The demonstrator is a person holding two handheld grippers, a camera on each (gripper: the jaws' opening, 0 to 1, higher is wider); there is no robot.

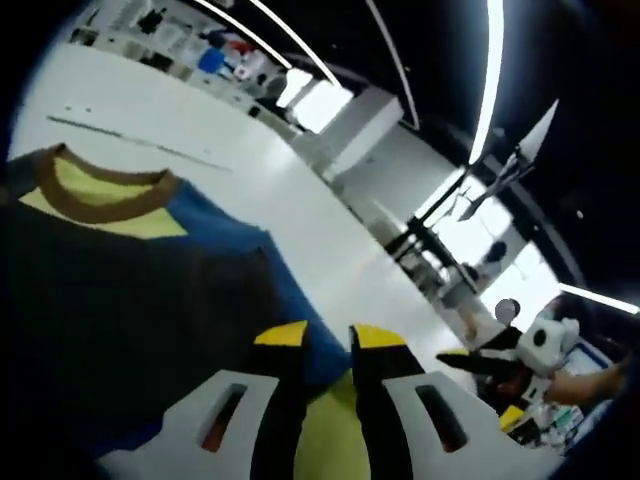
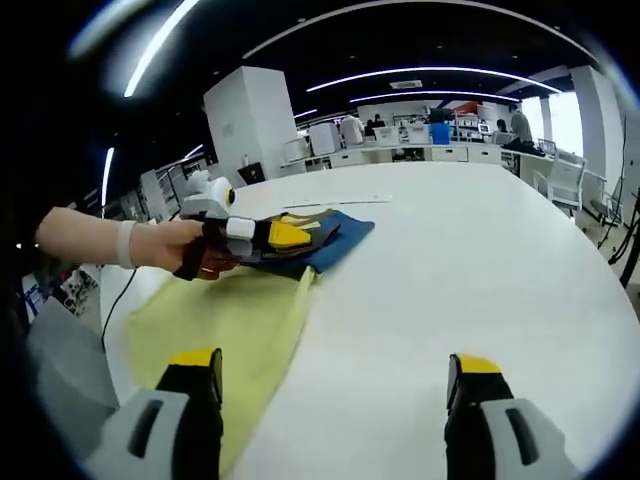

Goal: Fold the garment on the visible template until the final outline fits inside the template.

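A garment (image 1: pixel 150 290) with a brown collar, a yellow chest, blue sleeves and a dark grey body lies on the white table (image 1: pixel 200 130). My left gripper (image 1: pixel 328 338) has its jaws nearly together, with the garment's blue edge between them. In the right gripper view the garment (image 2: pixel 335 232) rests on the far end of a yellow-green template (image 2: pixel 230 320), and the left gripper (image 2: pixel 285 236), held by a hand, sits on it. My right gripper (image 2: pixel 335 365) is open over bare table, right of the template. That gripper (image 1: pixel 470 358) also appears in the left gripper view at the right.
The white table (image 2: pixel 480 260) is broad and rounded, and its edge curves away on the right. Beyond it are a white pillar (image 2: pixel 250 115), desks with equipment, a white chair (image 2: pixel 560 180) and people at the back.
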